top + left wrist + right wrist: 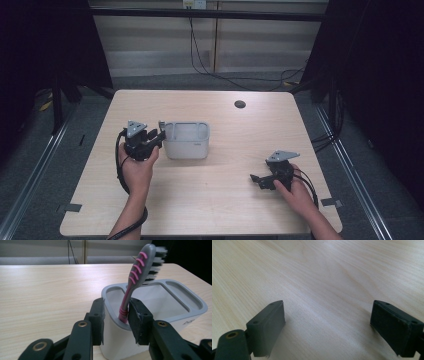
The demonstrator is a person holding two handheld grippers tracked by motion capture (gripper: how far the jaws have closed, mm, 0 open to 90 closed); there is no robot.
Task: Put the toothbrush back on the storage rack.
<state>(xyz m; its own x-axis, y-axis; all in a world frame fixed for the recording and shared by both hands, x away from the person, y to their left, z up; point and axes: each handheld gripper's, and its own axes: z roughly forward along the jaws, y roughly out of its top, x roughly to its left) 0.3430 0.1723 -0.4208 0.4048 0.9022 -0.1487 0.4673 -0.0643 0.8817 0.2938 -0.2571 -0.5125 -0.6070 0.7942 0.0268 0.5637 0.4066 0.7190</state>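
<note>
A grey toothbrush [140, 267] with pink grips and dark bristles stands head-up in the left end compartment of a white and grey holder [197, 308]. My left gripper [116, 301] is at that end of the holder [186, 148], with its jaws apart on either side of the brush handle. The right pad lies close to the handle and a gap shows at the left pad. In the high view the left gripper [159, 134] sits just left of the holder, with the toothbrush [161, 125] at its tips. My right gripper [256, 180] rests low over the bare table at the right. Its jaws [327, 312] are wide apart with nothing between them.
The light wooden table [225, 210] has a round cable hole [240, 104] near its far edge. Cables [235, 75] lie on the floor behind it. Dark curtains stand on both sides, and the holder's other two compartments hold nothing.
</note>
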